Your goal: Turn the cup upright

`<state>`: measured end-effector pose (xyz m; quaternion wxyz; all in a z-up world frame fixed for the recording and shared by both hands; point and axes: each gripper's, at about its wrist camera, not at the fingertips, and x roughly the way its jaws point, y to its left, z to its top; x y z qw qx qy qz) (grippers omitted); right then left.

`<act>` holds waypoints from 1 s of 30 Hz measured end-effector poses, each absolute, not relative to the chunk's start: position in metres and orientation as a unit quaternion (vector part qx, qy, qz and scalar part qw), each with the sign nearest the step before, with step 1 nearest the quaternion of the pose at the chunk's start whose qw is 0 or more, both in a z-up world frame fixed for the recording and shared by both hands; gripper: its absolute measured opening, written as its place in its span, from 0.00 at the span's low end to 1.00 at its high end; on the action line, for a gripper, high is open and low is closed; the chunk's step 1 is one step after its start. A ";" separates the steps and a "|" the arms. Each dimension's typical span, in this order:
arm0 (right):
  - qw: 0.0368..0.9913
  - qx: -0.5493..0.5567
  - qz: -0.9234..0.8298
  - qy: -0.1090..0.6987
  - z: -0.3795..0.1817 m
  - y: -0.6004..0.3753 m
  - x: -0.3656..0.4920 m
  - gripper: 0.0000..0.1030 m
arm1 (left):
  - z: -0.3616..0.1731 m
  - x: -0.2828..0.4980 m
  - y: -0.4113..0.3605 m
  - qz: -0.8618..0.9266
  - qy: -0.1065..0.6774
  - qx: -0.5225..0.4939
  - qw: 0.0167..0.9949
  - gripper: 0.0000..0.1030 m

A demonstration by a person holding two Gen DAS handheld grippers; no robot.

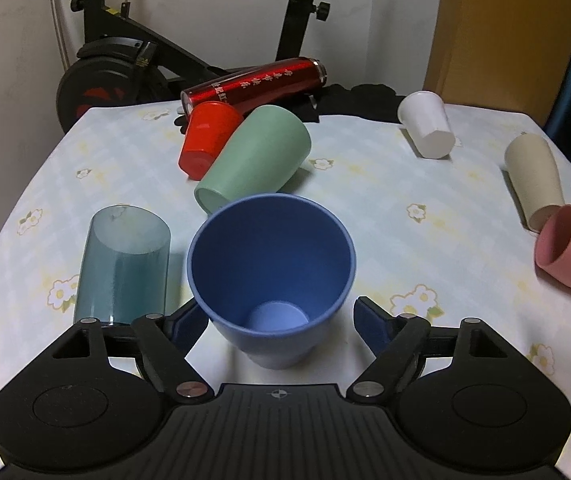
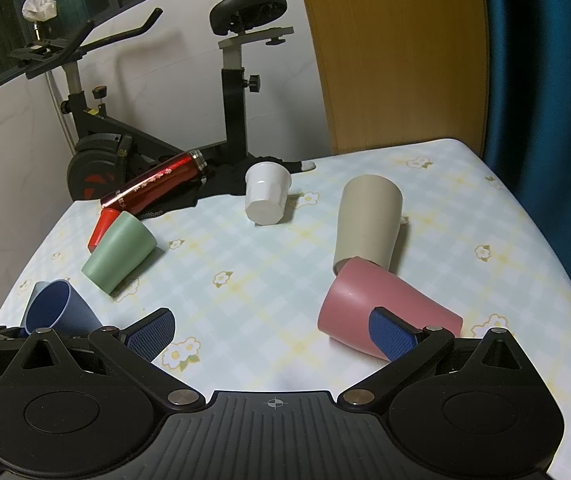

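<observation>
The left tool [image 1: 281, 322] stands open, its two blue-padded fingers [image 1: 369, 328] spread to either side of the blue cup [image 1: 271, 276], which sits upright on the desk [image 1: 365, 184] with its mouth facing up; whether either pad touches the cup wall cannot be told. Just left of this tool a clear teal glass [image 1: 123, 266] stands mouth down. Ahead of the tool a green cup [image 1: 253, 160] lies on its side with its base toward the tool, and a red cup [image 1: 207, 140] lies touching it on the far left side. Behind those rests a red flask [image 1: 253, 84], also lying down. Ahead and to the right a white cup [image 1: 427, 130] lies tipped over; farther right a beige cup [image 1: 533, 180] lies beside a pink cup [image 1: 569, 256]. The right tool [image 2: 273, 332] is open too and holds nothing; the pink cup [image 2: 381, 308] lies on its side just ahead of its right finger [image 2: 391, 338], with the beige cup [image 2: 369, 224] beyond it. Far to this tool's left the blue cup [image 2: 59, 310] shows upright.
</observation>
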<state>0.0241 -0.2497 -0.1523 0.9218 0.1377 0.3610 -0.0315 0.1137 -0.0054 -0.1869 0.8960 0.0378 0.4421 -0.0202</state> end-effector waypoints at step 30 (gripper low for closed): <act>0.983 0.057 0.019 0.176 -0.007 -0.190 -0.005 1.00 | 0.012 -0.004 0.001 -0.031 0.118 0.029 0.992 1.00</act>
